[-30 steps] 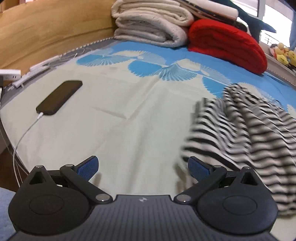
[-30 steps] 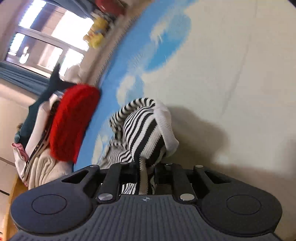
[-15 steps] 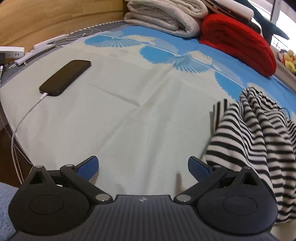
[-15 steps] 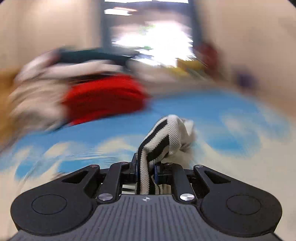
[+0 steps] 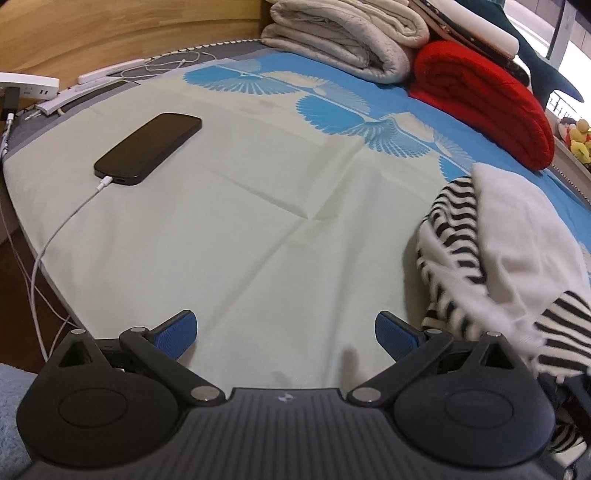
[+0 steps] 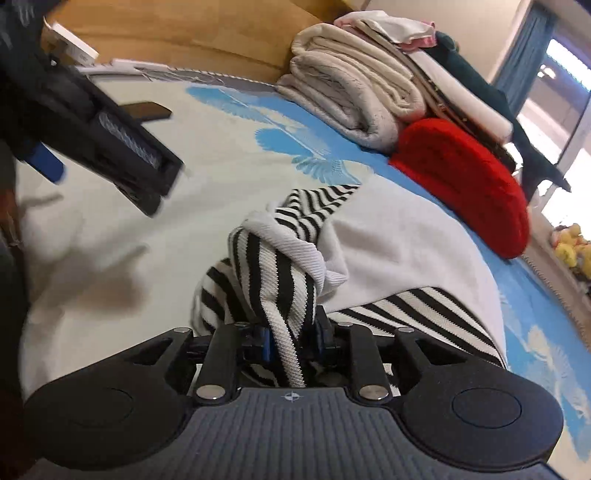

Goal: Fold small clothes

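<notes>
A black-and-white striped garment with a white panel [image 5: 506,258] lies bunched on the bed at the right of the left wrist view. My left gripper [image 5: 286,334] is open and empty, low over the pale sheet, left of the garment. My right gripper [image 6: 291,338] is shut on a bunched edge of the striped garment [image 6: 280,273], which spreads beyond it toward the red blanket. The left gripper's body [image 6: 92,136] shows at the upper left of the right wrist view.
A black phone [image 5: 147,147] on a white charging cable [image 5: 62,229] lies on the sheet at the left, near the bed edge. Folded beige blankets [image 5: 343,40] and a red blanket [image 5: 484,99] are stacked at the far side. A wooden headboard [image 5: 110,33] stands behind.
My right gripper swung round with the striped garment and now faces the stacked blankets. The garment has shifted, with its white panel turned up. My left gripper stayed open and moved forward a little.
</notes>
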The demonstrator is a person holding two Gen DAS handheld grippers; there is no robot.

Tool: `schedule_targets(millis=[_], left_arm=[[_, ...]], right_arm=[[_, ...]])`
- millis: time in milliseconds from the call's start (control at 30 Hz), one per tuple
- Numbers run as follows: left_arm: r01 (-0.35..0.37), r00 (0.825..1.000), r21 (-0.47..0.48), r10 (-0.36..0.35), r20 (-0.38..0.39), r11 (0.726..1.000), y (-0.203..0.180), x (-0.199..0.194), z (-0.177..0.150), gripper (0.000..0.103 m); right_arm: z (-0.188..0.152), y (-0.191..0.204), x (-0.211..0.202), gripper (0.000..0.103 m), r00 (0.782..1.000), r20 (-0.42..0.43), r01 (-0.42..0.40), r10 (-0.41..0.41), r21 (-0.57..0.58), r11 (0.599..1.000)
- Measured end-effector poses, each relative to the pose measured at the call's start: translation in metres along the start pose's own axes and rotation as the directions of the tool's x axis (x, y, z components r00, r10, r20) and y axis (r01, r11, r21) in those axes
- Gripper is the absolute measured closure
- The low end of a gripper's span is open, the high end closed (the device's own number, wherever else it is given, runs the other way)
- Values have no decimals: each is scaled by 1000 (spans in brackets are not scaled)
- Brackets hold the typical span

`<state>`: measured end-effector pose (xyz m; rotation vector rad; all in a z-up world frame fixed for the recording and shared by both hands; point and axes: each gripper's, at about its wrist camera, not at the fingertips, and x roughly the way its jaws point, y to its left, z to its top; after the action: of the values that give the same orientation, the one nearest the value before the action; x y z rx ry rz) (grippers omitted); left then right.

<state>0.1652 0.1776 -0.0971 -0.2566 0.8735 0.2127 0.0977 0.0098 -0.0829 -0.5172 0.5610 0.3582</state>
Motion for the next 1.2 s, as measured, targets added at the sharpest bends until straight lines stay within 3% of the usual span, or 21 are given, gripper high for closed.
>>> schedule_targets(millis=[67,100,167,233,300,367,433,467,533,567,600,667,733,800,867,967,1033,1067,1133,1200], left_arm=[[24,1000,-11,-24,5,1000,-2,-2,0,0],[46,999,-17,-46,9,999,-3,-4,0,0],[121,993,-26,-121,14,992,-5,-11,1,0],[182,983,-15,-182,29,983,-9,-22,3,0],[227,973,7,-227,41,974,-19,-32,5,0],[281,959,42,-283,35,959,-39,-37,8,0],[318,948,103,-318,-13,943,-67,-31,7,0],[331,943,136,-326,-63,934,-83,-23,6,0],[295,952,179,-272,-144,939,-101,1,-1,0],[213,970,183,-185,-158,960,-102,17,-6,0],[176,976,148,-152,-157,973,-94,26,-9,0],[233,961,-4,-231,-151,973,-65,32,-9,0],[228,961,-33,-231,-150,973,-55,26,-5,0],[225,958,-86,-236,-160,971,-46,22,-2,0],[216,960,-110,-231,-157,970,-37,16,0,0],[187,965,-125,-206,-163,974,-36,9,-1,0],[177,965,-152,-202,-165,972,-37,5,-4,0],[182,963,-165,-210,-168,969,-34,0,-8,0],[216,952,-195,-250,-177,957,-37,-8,-14,0],[262,936,-231,-305,-174,937,-42,-16,-17,0]], right_arm=[[-5,1,-13,55,995,9,-95,95,1,996],[-4,-3,-18,34,986,7,-166,166,25,986],[-6,-18,-42,41,960,55,-278,273,116,954],[-4,-42,-76,47,954,135,-293,268,223,930],[-5,-74,-101,48,974,181,-187,135,313,931],[-12,-103,-113,59,989,148,-30,-23,349,936],[-22,-120,-108,70,991,93,56,-96,363,930],[-27,-125,-101,70,992,65,77,-109,376,924],[-41,-119,-82,73,999,-8,53,-54,380,923],[-52,-107,-72,73,999,-42,18,-1,385,923],[-60,-95,-68,73,998,-61,-4,29,372,928],[-75,-59,-64,71,997,-73,12,6,250,968],[-78,-45,-68,68,998,-63,18,-7,164,986],[-74,-54,-73,68,998,-58,-16,28,192,981],[-66,-80,-89,69,996,-33,-72,86,298,952],[-52,-115,-107,70,999,39,-50,38,375,926],[-52,-126,-99,68,1000,30,-18,8,370,929],[-56,-125,-87,68,999,-12,-31,38,358,933],[-70,-114,-62,65,988,-103,-76,114,318,945],[-72,-106,-64,64,991,-88,-79,102,231,970]])
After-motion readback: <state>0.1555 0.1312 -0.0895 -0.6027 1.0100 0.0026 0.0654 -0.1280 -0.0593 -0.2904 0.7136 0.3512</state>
